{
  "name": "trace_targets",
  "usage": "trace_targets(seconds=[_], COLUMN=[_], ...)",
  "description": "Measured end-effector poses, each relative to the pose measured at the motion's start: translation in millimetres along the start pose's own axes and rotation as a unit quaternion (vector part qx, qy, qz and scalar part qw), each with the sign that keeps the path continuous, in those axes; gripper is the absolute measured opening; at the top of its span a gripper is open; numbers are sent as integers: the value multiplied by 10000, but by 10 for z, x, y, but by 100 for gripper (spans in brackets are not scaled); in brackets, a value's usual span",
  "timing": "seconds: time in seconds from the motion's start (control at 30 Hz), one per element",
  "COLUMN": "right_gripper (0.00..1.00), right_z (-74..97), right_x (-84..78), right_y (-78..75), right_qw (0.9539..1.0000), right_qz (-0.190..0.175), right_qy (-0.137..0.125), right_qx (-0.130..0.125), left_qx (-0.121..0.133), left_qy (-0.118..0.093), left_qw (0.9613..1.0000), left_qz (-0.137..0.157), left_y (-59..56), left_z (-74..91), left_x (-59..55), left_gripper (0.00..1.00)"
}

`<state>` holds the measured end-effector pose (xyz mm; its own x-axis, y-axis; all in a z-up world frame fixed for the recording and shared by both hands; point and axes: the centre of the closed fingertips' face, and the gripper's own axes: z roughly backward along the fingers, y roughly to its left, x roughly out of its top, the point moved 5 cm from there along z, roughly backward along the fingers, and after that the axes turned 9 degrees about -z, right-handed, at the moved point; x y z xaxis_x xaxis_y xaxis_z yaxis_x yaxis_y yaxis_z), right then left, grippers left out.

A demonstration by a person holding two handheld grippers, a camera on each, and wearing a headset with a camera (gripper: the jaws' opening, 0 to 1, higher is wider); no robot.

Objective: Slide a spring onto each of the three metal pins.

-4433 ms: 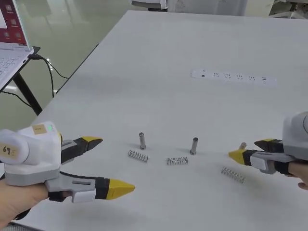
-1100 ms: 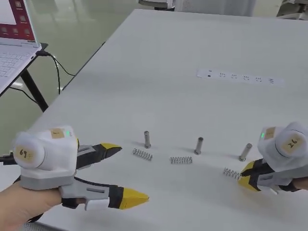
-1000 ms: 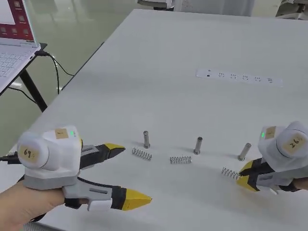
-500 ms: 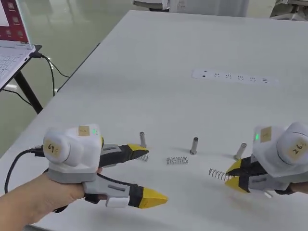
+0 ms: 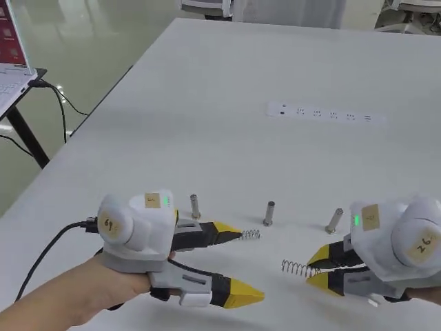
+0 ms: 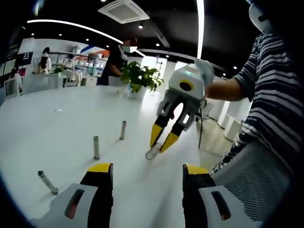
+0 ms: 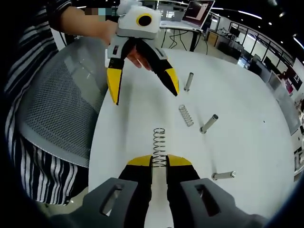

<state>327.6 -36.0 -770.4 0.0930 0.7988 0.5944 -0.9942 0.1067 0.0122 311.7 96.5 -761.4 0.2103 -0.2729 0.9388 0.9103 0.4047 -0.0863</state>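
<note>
I am pinching 1 spring (image 7: 159, 140) by its end in my right claw (image 7: 159, 161), its free end pointing toward my left claw (image 5: 249, 265), which is hanging spread wide. A 2nd spring (image 5: 251, 235) is lying on the table (image 5: 227, 103) just beside that claw's upper tip. The left pin (image 5: 195, 205), middle pin (image 5: 269, 213) and right pin (image 5: 334, 220) are standing upright in a row.

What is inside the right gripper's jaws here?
One end of a spring is pinched in the right gripper. The rest sticks out forward over the table. How far the spring reaches back between the jaws is covered by them.
</note>
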Motion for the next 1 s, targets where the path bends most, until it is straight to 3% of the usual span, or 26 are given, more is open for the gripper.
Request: trace_targets(seconds=[0.33, 0.57, 1.0], right_gripper=[8, 8, 8], right_z=[49, 59, 99], right_x=[77, 70, 137], right_y=[66, 92, 125], right_qw=[9993, 9992, 9984], right_qz=[322, 347, 471], right_qy=[-171, -212, -317], right_qx=[-22, -27, -13], left_qx=[-208, -318, -475], left_qy=[-105, -159, -179], left_qw=[9994, 9982, 9973], left_qz=[-264, -491, -538], left_y=[-85, -129, -181], left_z=[-191, -307, -377], left_x=[38, 62, 75], left_gripper=[37, 24, 14])
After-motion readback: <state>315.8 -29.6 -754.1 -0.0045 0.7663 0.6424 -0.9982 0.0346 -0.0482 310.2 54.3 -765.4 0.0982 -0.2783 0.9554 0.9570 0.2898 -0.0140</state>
